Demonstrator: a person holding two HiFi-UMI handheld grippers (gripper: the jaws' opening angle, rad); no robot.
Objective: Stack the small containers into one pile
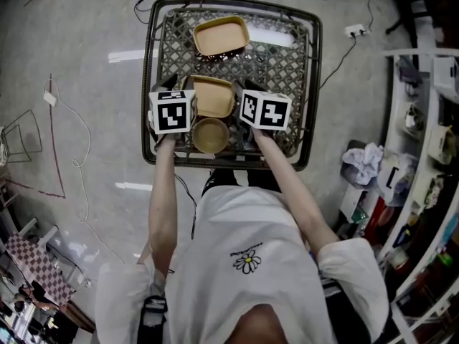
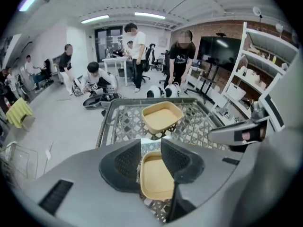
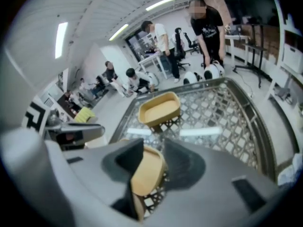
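Held both tools low over the mesh table (image 1: 287, 67), marker cubes up. Nearest, back behind the jaw tips and between the two tools, found the round bowl (image 1: 211, 135). Had the left gripper (image 2: 150, 148) released: jaws apart, pads pressing on nothing, with the near square container (image 2: 156, 176) showing through the gap just under and ahead of them. Had the right gripper (image 3: 152, 150) let go as well, jaws spread, with that same container's rim in the gap. Between the two sets of tips, then, found that container squarely in the way of anything farther on. Straight ahead of both tools, well apart from the near one, saw the far square container (image 1: 221, 36) on the mesh. Off to the right gripper's outer side, noted white shelving (image 1: 430, 120); past the table's far rim, a power strip (image 1: 355, 29) on the floor, then people (image 2: 182, 56) standing and crouching. Counted three containers in a line — two square, one round — two grippers, one table, at least five people.
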